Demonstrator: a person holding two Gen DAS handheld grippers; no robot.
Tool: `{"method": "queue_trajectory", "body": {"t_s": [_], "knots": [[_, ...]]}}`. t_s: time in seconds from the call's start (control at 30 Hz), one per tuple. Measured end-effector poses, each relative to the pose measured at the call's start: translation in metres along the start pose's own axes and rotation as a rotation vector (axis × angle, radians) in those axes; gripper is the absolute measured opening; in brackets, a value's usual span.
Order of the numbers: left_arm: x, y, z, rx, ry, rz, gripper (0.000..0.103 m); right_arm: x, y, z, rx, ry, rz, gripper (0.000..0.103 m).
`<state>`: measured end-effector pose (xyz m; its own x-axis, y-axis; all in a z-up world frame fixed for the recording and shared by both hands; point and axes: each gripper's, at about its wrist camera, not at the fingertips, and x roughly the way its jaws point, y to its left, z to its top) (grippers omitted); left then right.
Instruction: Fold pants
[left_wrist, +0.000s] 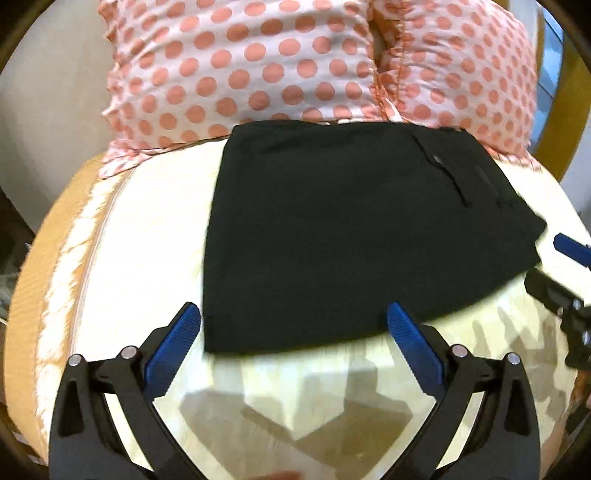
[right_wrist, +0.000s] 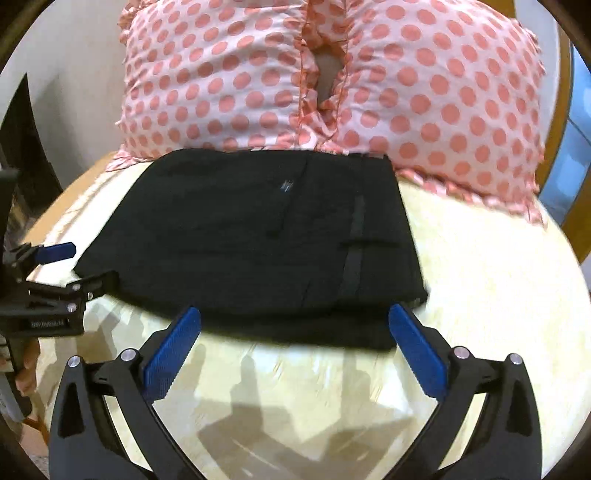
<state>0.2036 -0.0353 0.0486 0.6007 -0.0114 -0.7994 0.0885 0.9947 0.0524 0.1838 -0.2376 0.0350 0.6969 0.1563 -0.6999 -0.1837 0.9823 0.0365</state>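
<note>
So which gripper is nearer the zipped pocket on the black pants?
Right. The zipped pocket lies just ahead of the open right gripper; the open left gripper sits by the pants' opposite end.

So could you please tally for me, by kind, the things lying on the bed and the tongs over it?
Black folded pants: 1
Polka-dot pillows: 2, left pillow and right pillow
Tongs: 2, left tongs and right tongs, both open
Total: 5

Two pink polka-dot pillows (left_wrist: 258, 70) side by side at bed head; cream sheet (left_wrist: 147, 229); wooden frame (left_wrist: 576, 122) behind.
</note>
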Motion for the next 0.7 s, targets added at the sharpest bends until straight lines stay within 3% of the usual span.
{"method": "queue_trajectory", "body": {"t_s": [0.2,0.33,0.7], "knots": [[-0.024,-0.001,-0.053,0.007,0.006,0.005,0.101,0.001,0.018,-0.036,0.053,0.083,-0.034,0.102],[-0.022,-0.003,-0.075,-0.024,0.032,-0.015,0.101,-0.002,0.026,-0.050,0.068,0.066,-0.021,0.102],[-0.025,-0.002,-0.083,-0.051,-0.007,-0.005,0.101,0.007,0.037,-0.062,0.059,0.072,-0.073,0.102]]}}
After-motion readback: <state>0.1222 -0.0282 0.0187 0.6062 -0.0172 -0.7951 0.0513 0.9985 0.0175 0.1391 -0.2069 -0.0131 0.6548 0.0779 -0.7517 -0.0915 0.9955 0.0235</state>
